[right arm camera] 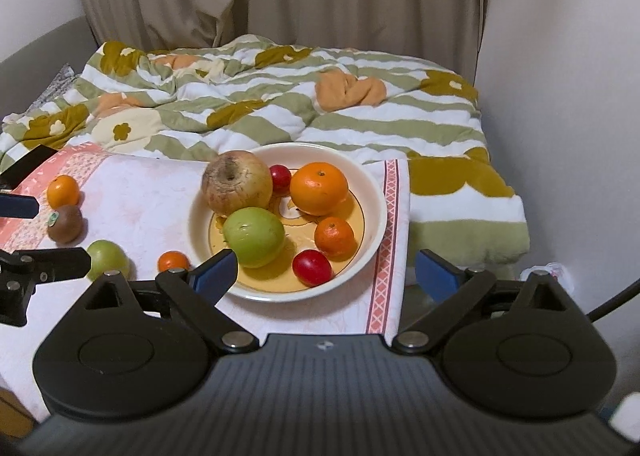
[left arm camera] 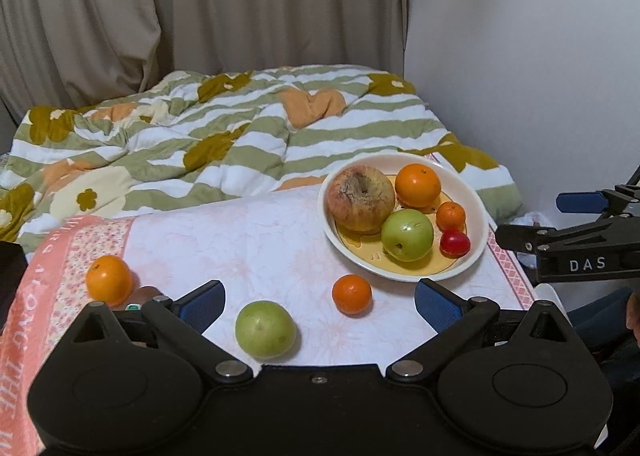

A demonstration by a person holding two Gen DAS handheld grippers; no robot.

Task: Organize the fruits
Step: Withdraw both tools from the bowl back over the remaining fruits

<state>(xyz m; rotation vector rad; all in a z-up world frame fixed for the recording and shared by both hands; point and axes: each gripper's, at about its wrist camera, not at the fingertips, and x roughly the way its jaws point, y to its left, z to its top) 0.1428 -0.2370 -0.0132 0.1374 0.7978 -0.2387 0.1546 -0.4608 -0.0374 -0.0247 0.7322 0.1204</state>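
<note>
The bowl (right arm camera: 376, 216) sits near the desk's right edge, already crowded around the bruised apple (right arm camera: 236, 182). On the cloth lie a green apple (left arm camera: 265, 329), orange (left arm camera: 109, 279), kiwi (right arm camera: 65, 223) and mandarin (left arm camera: 352, 294). Both left tongs (left arm camera: 318, 304) and right tongs (right arm camera: 324, 272) gape empty; round fruit may roll away if nudged.

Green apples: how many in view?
2. One green apple in the bowl, beside the big russet apple; one green apple on the cloth, left of the bowl. More could hide behind fruit.
</note>
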